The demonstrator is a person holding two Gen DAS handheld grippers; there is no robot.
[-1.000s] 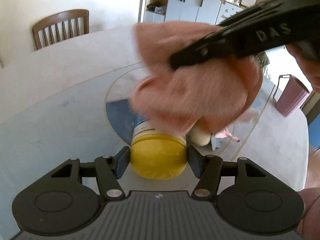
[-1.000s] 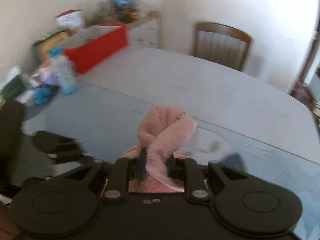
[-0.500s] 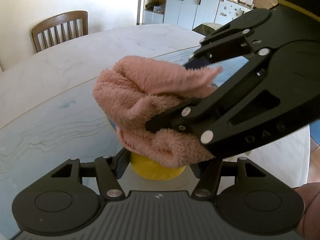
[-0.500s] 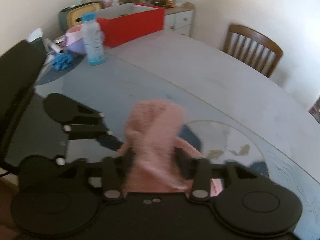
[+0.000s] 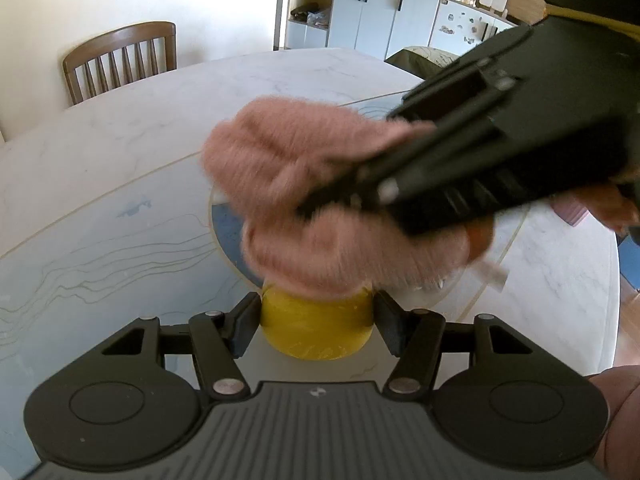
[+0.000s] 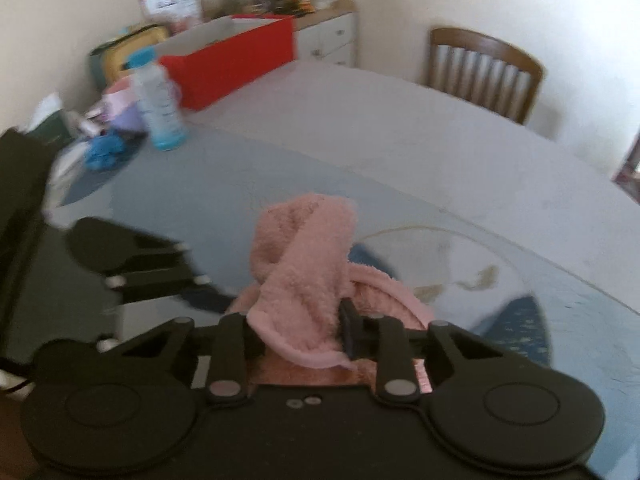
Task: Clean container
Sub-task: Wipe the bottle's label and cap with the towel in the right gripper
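Between my left claw's (image 5: 316,324) pads sits the yellow-capped container (image 5: 316,330), clamped so it cannot turn under wiping. Just above it, my right claw (image 6: 298,330), jaws just closing, pinches the pink cloth (image 5: 320,200) draped over the container's top.

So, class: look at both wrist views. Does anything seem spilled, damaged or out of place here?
Nothing stands out. The left gripper clamps the yellow-lidded container, and the right gripper holds the pink cloth over it. No spill or damage shows.
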